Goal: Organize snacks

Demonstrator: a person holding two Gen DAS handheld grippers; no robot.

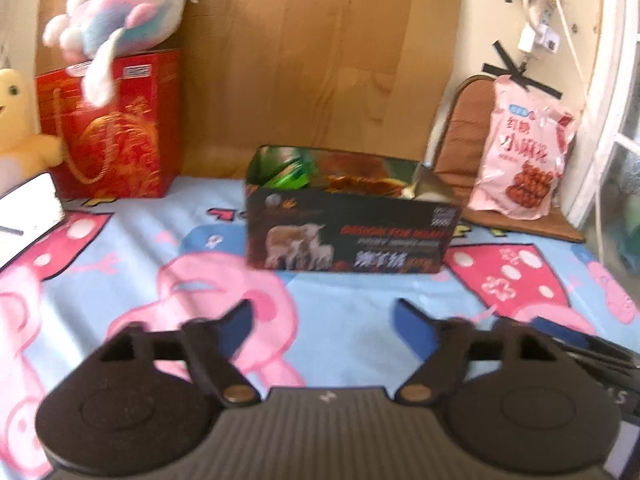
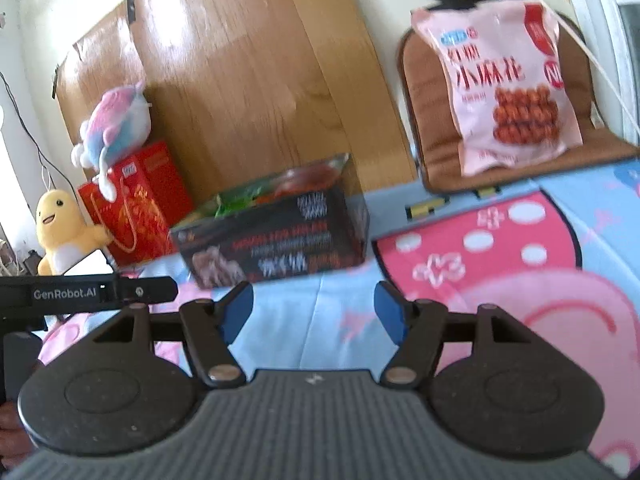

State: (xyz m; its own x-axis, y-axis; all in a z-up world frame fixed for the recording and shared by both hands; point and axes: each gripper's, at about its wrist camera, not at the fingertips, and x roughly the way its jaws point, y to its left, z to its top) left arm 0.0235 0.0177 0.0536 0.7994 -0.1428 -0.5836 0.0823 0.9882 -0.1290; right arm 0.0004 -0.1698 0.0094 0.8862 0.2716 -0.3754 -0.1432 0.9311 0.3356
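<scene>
A: Left wrist view: left gripper (image 1: 322,318) is seen w/ jaws spread wide, nothing between the blue pads. Dark snack box (image 1: 348,220) is placed straight ahead of the tips, well apart, open at the top, something green and something red-brown seen inside.

B: Right wrist view, same story: right gripper (image 2: 314,312) is held w/ jaws apart, nothing clamped. Box (image 2: 276,232) is seen ahead and slightly left of its tips; pink snack bag (image 2: 508,92) is propped on a brown cushion (image 2: 428,120), far ahead and to the right.

A: Step in hand is judged as a reach, both tools empty, no snack picked up yet. Bag is prob. the item to be fetched, box the place for it.

B: Agreed, though that's a guess. Next move: right tool would need to be carried fwd-right to the bag, jaws kept spread till an edge is between the pads. Bag is thin and slippery-looking, so a pinch near the top seam is called for.

A: Count: one open box, one pink bag, one cushion, one red gift bag (image 1: 116,128) far left of the tips, two plush toys, pink-blue (image 1: 120,4) on it and yellow (image 1: 20,120) beside it.

B: Box contents can't be counted, too blurred.
</scene>
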